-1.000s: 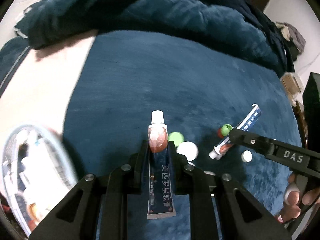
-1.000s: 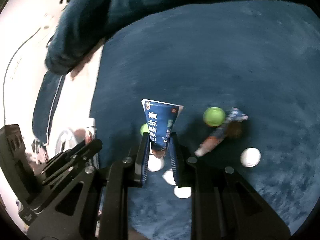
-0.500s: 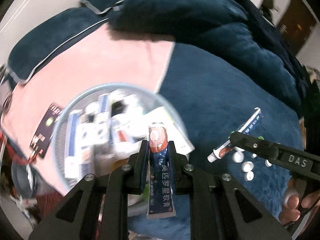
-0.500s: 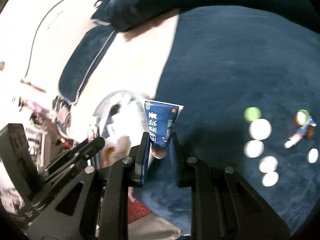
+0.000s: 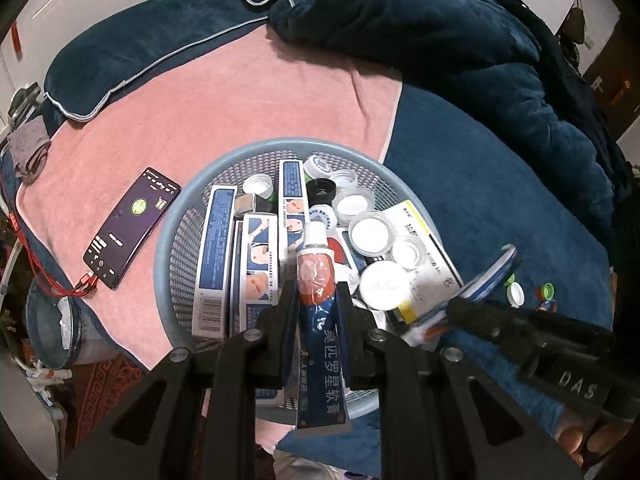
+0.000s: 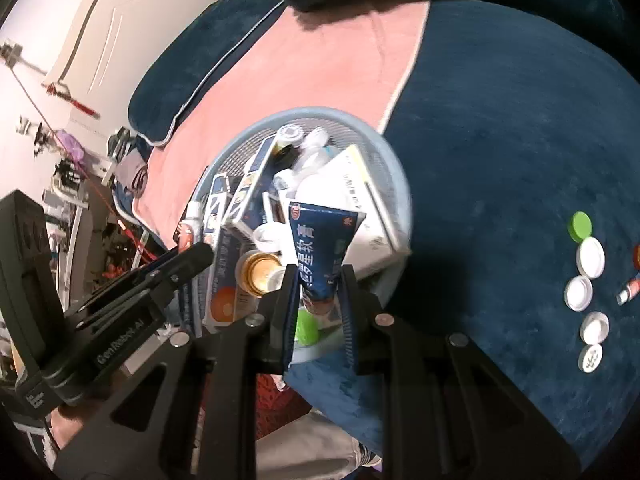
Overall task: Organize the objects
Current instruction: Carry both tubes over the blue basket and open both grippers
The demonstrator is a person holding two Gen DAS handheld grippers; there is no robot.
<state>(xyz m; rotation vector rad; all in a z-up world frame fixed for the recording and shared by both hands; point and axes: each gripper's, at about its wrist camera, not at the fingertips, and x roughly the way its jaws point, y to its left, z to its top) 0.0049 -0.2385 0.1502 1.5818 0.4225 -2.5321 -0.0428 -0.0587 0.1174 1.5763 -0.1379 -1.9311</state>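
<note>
The main risk is a bad drop. The basket (image 5: 176, 240) in the middle of the left wrist view is already crowded with boxes (image 5: 214, 256), jar lids (image 5: 370, 234) and a leaflet (image 5: 424, 256) that leans over its right rim. A tube let go here could land on that pile and slide out onto the blue blanket (image 5: 500, 184). The two tools also sit close together over the same opening, so one could knock the other as the jaws part. The basket stands half on the pink towel (image 5: 248, 92) and half on the blanket, so a push on its rim may tip it.

The left gripper (image 5: 318, 300) is clamped on a dark blue tube (image 5: 320, 320) with a white cap and a reddish shoulder. The cap points away towards the centre of the frame, over the basket, and the flat crimped end is at the lower middle. The right gripper (image 6: 318, 288) is clamped on a second blue tube (image 6: 320, 248). Its wide crimped end fans out above the jaws at mid-frame, over the near edge of the basket. The cap end is hidden between the jaws, so I cannot tell whether it is capped.

Loose caps (image 6: 588, 260) and another small tube (image 6: 628, 290) lie on the blanket at the right edge of the right wrist view, not yet collected. A phone (image 5: 132, 224) lies on the towel to the left of the basket.
</note>
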